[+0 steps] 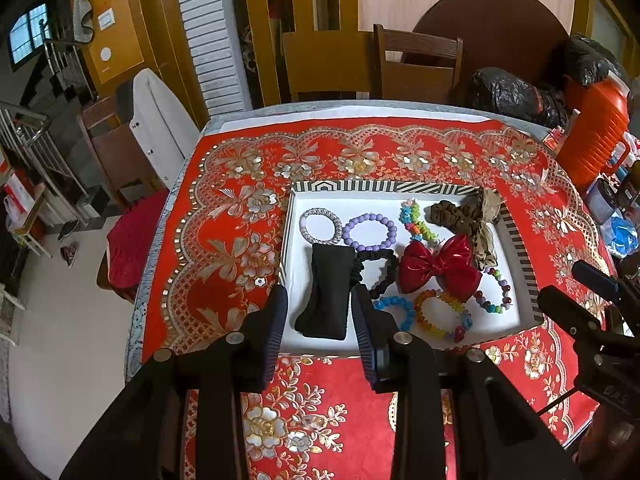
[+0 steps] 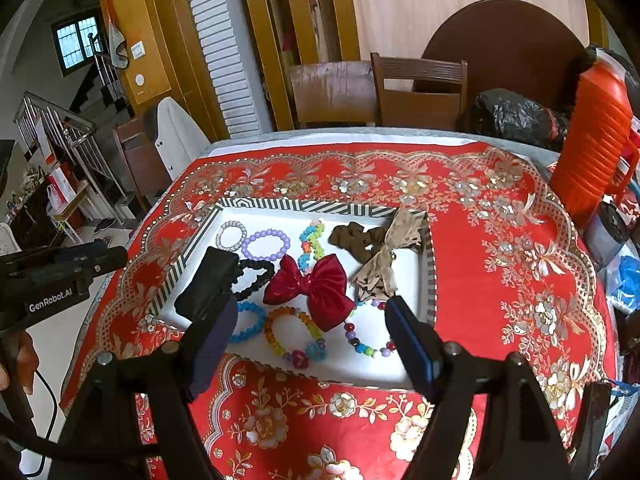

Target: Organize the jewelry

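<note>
While both grippers hang over the near edge of a table, neither holds anything. Nearest in the left wrist view, the left gripper (image 1: 318, 312) points steeply down with its ribbed fingers (image 1: 276, 320) parted by a moderate gap, and the lower end of a black fabric headband (image 1: 325, 292) shows between the tips, though whether the pads touch it cannot be told. Nearest in the right wrist view, the right gripper (image 2: 310, 328) stands with its fingers spread wide above the near part of a tray, nothing pressed between them.

Beneath both lies a red tablecloth (image 1: 224, 240) patterned with gold and silver flowers. On it sits a shallow white tray (image 1: 312, 344) with a black-and-white striped rim, and all the jewelry lies inside it. Along the near side are a blue bead bracelet (image 1: 396, 308), a rainbow bead bracelet (image 1: 442, 316) with heart charms, and a mixed-colour bead bracelet (image 1: 494, 292). In the middle lie the headband, a black scrunchie (image 1: 380, 272) just beside it, and a shiny red bow (image 1: 440, 266). Toward the far side are a silver bracelet (image 1: 320, 226), a purple bead bracelet (image 1: 370, 230), a multicoloured spiky band (image 1: 416, 220), a brown scrunchie (image 1: 456, 214) and a beige patterned bow (image 1: 486, 224).

Beyond the table stand wooden chairs (image 1: 416, 64), and an orange ribbed jug (image 1: 596, 136) sits at the far right.
</note>
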